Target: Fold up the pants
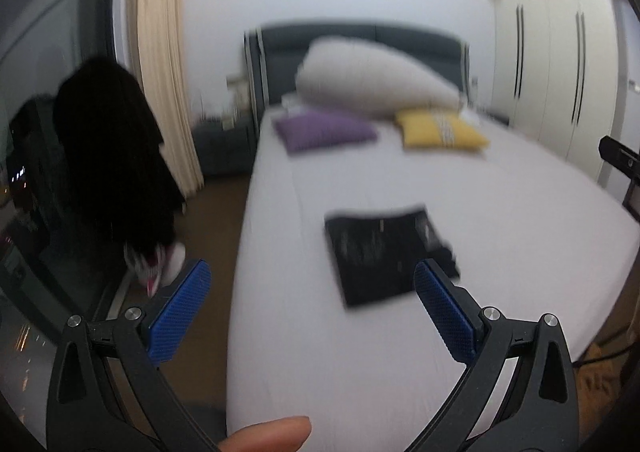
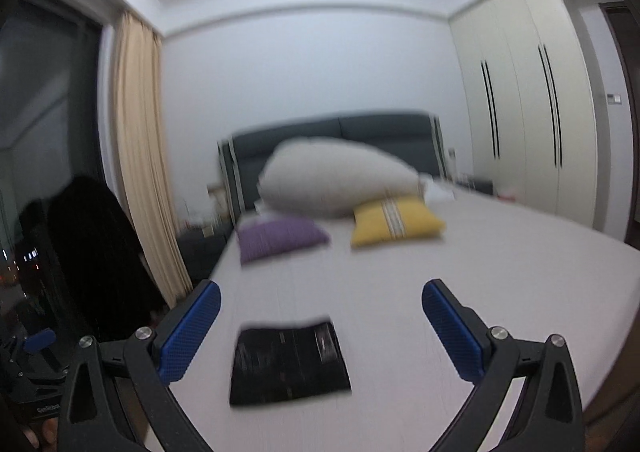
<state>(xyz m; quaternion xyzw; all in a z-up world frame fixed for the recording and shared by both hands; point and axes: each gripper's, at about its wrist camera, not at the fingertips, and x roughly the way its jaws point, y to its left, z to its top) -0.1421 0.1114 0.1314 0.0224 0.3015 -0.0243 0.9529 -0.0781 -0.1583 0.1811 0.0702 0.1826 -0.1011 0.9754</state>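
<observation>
A: Where are the pants point(image 2: 289, 362) at this moment?

B: They lie on the white bed point(image 2: 500, 292) as a compact dark rectangle, near the foot end and well apart from the purple cushion point(image 2: 280, 238) and the yellow cushion point(image 2: 394, 226). The left wrist view shows a small dark piece sticking out at the right side of the bundle; the blur makes it impossible to tell what it is.

A: And the two tongs?

B: The left gripper point(image 1: 312, 308) has its blue pads wide apart, with nothing between them. The right gripper point(image 2: 321, 326) is the same: spread wide and empty. Both hang above the bed and do not touch the cloth.

A: So which step is in hand?

B: By judgement, the folding looks finished, and what remains is only to check it. To do this well, the person should look whether the edges lie even, and tuck in the piece that sticks out if it belongs to the pants, pressing lightly so the layers do not slide open.

A: Is there any writing to read?

B: A small pale marking shows on a dark device at the lower left of the right wrist view, but it is too blurred to read. The pale streaks on the pants are not legible either.
</observation>
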